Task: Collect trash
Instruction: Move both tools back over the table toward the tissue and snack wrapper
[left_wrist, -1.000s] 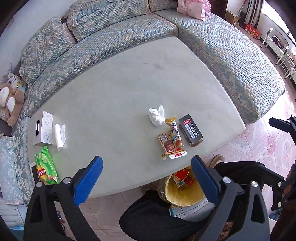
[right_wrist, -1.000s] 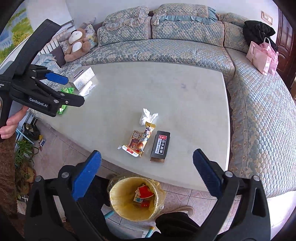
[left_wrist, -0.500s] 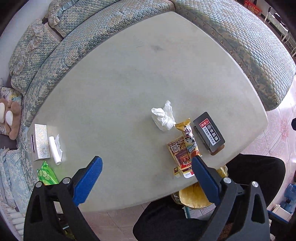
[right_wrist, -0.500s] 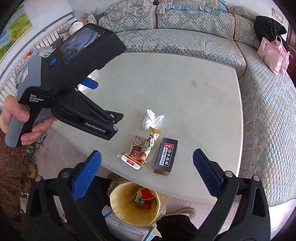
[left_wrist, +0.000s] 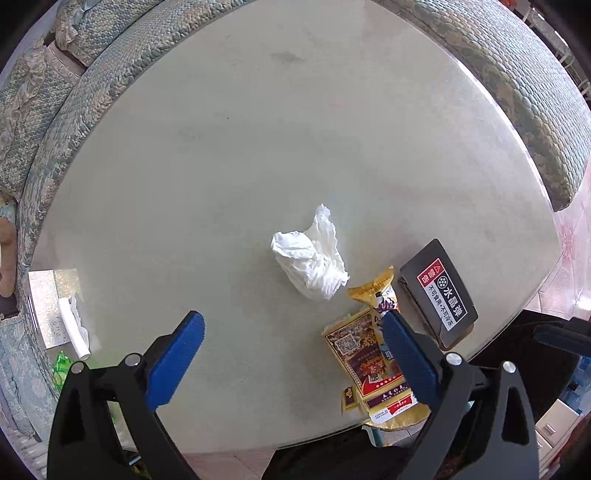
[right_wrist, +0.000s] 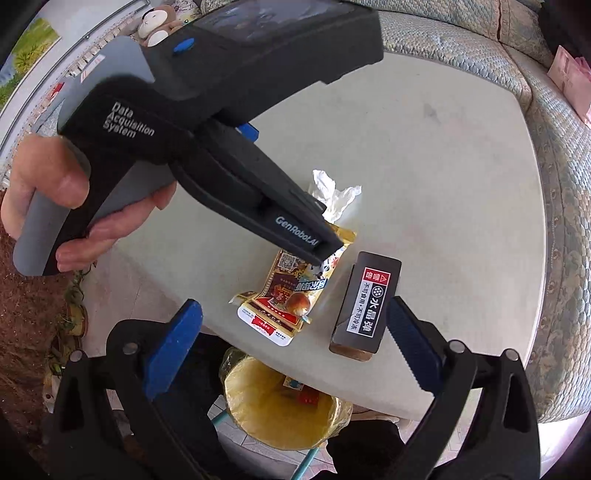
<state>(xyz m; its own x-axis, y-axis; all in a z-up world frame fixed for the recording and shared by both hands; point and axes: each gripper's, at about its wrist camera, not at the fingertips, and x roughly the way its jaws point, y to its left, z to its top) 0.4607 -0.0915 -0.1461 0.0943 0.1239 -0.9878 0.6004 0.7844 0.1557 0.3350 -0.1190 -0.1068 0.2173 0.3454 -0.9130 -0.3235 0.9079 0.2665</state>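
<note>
A crumpled white tissue (left_wrist: 310, 258) lies on the pale table (left_wrist: 258, 147), just ahead of my left gripper (left_wrist: 291, 325), which is open with nothing in it. Its right finger (left_wrist: 406, 354) hangs over the yellow-red snack wrappers (left_wrist: 354, 350). A black box (left_wrist: 439, 291) with a red and white label sits to their right. In the right wrist view a hand (right_wrist: 55, 199) holds the left tool above the tissue (right_wrist: 336, 192) and the wrappers (right_wrist: 288, 295). My right gripper (right_wrist: 295, 314) is open near the table edge, beside the black box (right_wrist: 369, 302).
A bin with a yellow liner (right_wrist: 284, 406) stands on the floor below the table's near edge, with some litter inside. A tissue box (left_wrist: 48, 306), a white roll (left_wrist: 74, 328) and a green packet (left_wrist: 61, 365) lie at the table's left. A patterned sofa (left_wrist: 517, 74) curves around the far side.
My left gripper has come forward and down over the table, so the tissue and wrappers now lie just ahead of its fingers. The right gripper has closed in on the table edge.
</note>
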